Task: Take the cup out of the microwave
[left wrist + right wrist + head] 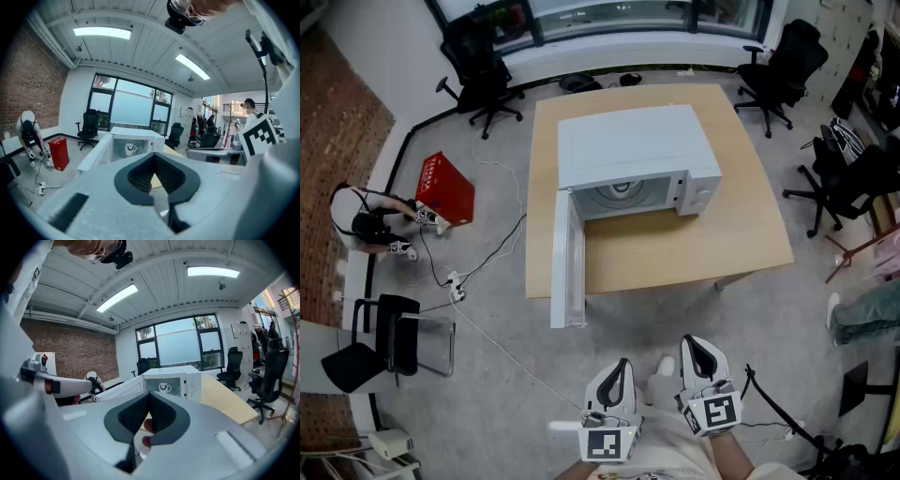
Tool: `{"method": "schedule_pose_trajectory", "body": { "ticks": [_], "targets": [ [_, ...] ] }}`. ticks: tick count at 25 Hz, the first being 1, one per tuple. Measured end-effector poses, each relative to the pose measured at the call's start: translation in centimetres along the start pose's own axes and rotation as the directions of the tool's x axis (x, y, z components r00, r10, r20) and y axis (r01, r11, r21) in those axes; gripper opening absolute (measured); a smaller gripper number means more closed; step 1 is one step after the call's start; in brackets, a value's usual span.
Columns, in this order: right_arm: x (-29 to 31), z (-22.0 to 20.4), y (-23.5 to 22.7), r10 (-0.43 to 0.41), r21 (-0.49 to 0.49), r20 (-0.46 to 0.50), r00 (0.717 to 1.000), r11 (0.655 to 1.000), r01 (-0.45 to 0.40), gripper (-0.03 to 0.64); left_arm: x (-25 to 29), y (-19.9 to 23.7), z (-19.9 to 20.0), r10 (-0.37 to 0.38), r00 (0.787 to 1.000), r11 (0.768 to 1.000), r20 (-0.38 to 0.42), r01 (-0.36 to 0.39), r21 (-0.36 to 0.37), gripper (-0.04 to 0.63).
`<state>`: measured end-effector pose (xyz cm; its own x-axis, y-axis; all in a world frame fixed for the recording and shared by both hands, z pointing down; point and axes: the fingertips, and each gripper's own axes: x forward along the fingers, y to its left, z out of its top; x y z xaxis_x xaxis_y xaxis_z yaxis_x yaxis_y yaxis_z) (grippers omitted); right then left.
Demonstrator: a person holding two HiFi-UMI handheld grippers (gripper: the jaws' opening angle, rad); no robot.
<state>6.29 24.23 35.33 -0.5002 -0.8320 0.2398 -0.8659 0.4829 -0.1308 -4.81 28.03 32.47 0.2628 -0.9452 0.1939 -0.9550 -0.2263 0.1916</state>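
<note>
In the head view, we see the microwave (628, 150) on the counter (694, 248) with its door (565, 258) swung wide, probably to leave the cavity free for reaching. The left hand-held gripper (617, 373) and right hand-held gripper (703, 354) hang by our body, well apart from it. In the left gripper view, the jaws are pinched together on nothing. The cup (130, 149) stands upright inside the microwave, long axis vertical, handle toward the picture's right. In the right gripper view, the jaws likewise meet empty.
</note>
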Motion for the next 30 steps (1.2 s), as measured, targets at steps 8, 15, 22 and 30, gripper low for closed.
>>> {"method": "schedule_pose_trajectory", "body": {
  "ticks": [8,15,22,30],
  "targets": [
    [-1.4,0.2,-1.5,0.027,-0.011,0.005,1.0,1.0,-0.027,0.005,0.4,-1.9,-0.9,0.016,0.998,0.999,-0.057,-0.014,0.03,0.003],
    [-1.4,1.0,-2.5,0.12,0.018,0.028,0.992,0.993,-0.12,0.004,1.3,-1.5,-1.1,0.113,0.992,0.992,-0.057,-0.11,0.063,0.003],
    [-1.0,0.9,-4.3,0.152,-0.016,0.038,0.988,0.988,-0.151,0.006,2.6,-2.3,-1.5,0.155,0.987,0.986,-0.041,-0.152,0.062,0.003],
    [3.5,1.0,-6.3,0.126,0.029,0.033,0.991,0.991,-0.127,0.006,7.9,-0.6,-1.2,0.113,0.992,0.992,-0.05,-0.11,0.058,0.003]
  ]
}}
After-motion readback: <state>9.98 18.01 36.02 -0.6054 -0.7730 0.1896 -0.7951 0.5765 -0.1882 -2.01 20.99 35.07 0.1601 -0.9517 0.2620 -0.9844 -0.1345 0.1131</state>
